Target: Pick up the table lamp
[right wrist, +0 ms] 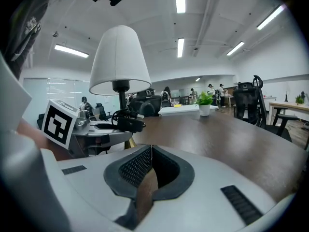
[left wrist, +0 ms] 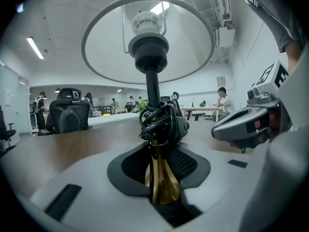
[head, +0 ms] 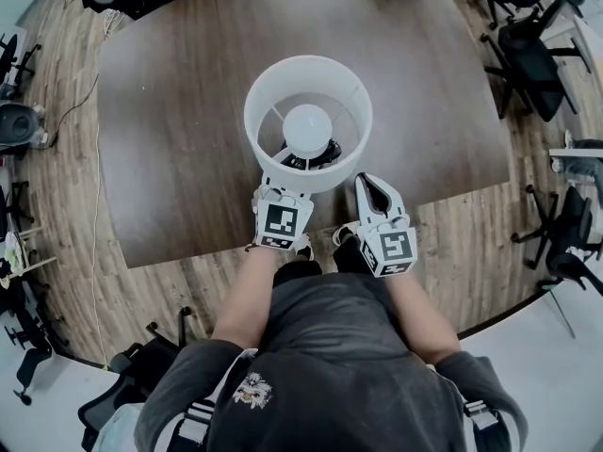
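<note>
Far left of the head view: bare brown desk (head: pixel 160 121).

In the middle of that frame: the table lamp (head: pixel 308 125), seen from above, with its round white shade (head: pixel 350 88).

Just below the shade, a bit left of the middle: the left tool (head: pixel 280 194), pushed in under the rim. In the left gripper view, clamped on the lamp's shiny gold neck (left wrist: pixel 163 182), low in the middle of the frame. Just above the grip, a bunch of black cord (left wrist: pixel 157 122) wound round the pole.

So grabbing looks done. Lifting is hard to tell. No view of the lamp's foot, so no way to say whether up off the desk or not yet.

Further right in the head view: the right tool (head: pixel 373 191), just beside the shade and not touching the lamp. Squeezed together on nothing, going by the right gripper view, with the lamp off at the upper left there.

Most likely left to do: raising the lamp clear of the desk and keeping it straight.
</note>
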Demonstrator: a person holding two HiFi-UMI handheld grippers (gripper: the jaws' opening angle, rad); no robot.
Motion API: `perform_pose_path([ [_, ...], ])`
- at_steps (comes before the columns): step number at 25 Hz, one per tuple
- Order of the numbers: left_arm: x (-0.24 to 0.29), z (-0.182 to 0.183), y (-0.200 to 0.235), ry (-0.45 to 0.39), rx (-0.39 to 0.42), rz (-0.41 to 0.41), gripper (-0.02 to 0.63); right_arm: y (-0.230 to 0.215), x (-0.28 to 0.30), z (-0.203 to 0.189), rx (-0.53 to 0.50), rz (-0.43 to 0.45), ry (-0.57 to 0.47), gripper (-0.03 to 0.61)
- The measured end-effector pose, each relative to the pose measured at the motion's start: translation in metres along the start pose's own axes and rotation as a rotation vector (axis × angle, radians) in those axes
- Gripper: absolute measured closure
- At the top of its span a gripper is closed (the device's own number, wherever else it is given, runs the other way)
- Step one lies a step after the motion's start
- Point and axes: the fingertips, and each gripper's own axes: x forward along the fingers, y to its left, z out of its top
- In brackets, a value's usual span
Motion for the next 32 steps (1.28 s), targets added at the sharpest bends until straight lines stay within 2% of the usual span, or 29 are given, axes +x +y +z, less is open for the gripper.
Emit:
perform_pose_path([
  [11,-0.006,0.028,0.002,-0.058,0.015,-0.003,0.515,-0.002,-0.002,0.003,0.001,-0.014,-0.015,0.552],
  [25,-0.01,0.048,0.003,-0.076,0.033,-0.007,0.518,-0.004,-0.005,0.009,-0.001,-0.028,-0.035,0.552],
  [32,-0.016,0.081,0.016,-0.1,0.028,0.005,0.518,0.003,-0.005,0.051,-0.02,-0.016,-0.118,0.554],
])
